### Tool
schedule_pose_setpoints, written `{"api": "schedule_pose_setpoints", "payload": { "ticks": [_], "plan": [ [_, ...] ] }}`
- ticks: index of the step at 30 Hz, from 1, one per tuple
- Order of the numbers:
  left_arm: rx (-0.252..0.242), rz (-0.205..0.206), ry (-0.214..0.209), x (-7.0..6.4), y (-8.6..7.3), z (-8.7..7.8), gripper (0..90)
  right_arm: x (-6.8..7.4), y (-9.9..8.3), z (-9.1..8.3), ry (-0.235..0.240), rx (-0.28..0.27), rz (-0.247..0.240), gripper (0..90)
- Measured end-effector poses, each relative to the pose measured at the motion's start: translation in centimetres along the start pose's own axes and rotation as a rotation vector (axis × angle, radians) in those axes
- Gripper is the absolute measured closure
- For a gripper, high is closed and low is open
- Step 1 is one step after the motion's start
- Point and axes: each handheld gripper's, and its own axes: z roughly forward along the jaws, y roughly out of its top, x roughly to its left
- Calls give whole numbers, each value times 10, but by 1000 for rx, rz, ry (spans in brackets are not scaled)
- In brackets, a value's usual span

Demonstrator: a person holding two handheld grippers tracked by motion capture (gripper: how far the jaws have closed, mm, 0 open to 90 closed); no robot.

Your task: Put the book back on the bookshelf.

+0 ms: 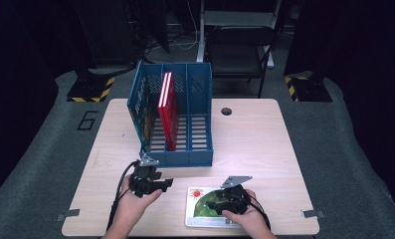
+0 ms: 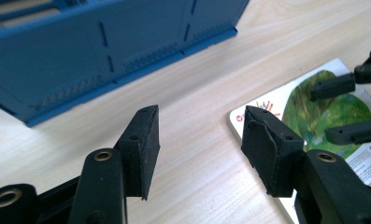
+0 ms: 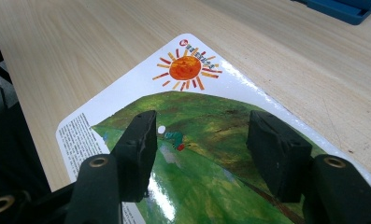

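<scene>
High view: flat picture book with green cover and orange sun (image 1: 203, 205) lies at the table's (image 1: 264, 139) near edge, right gripper (image 1: 218, 203) over it; blue slotted plastic file rack (image 1: 177, 117) beyond.

Left gripper view: left gripper (image 2: 199, 140) spread wide, empty, beside the book's edge.

Right gripper view: jaws wide above the cover. I'd slide one pad under an edge before closing.

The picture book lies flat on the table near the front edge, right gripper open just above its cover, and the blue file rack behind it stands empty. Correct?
Not quite: the blue file rack is not empty. The high view shows a red book standing upright in it. The rest holds: the picture book lies flat near the front edge, with the right gripper open just above its cover.
</scene>
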Motion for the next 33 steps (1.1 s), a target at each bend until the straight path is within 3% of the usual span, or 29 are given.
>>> {"api": "schedule_pose_setpoints", "payload": {
  "ticks": [6,11,12,18,22,23,26,33],
  "plan": [
    [11,18,-4,-4,-15,13,465,0,0,0,4,4,-5,424],
    [30,57,-19,-7,-22,21,456,2,0,0,-10,11,-5,423],
    [29,37,-17,-8,-23,23,455,2,0,0,-3,12,-5,423],
    [56,13,-24,-8,-27,26,434,3,0,0,-7,9,-20,422],
    [41,14,-12,-9,-28,28,434,3,0,0,-15,11,-21,428],
    [44,31,-14,-8,-28,28,434,3,0,0,-14,13,-28,429],
    [34,34,-17,-10,-30,30,432,4,0,0,-25,15,-51,419],
    [27,18,-24,-16,-31,38,408,6,0,0,-21,19,-38,374]
  ]
}}
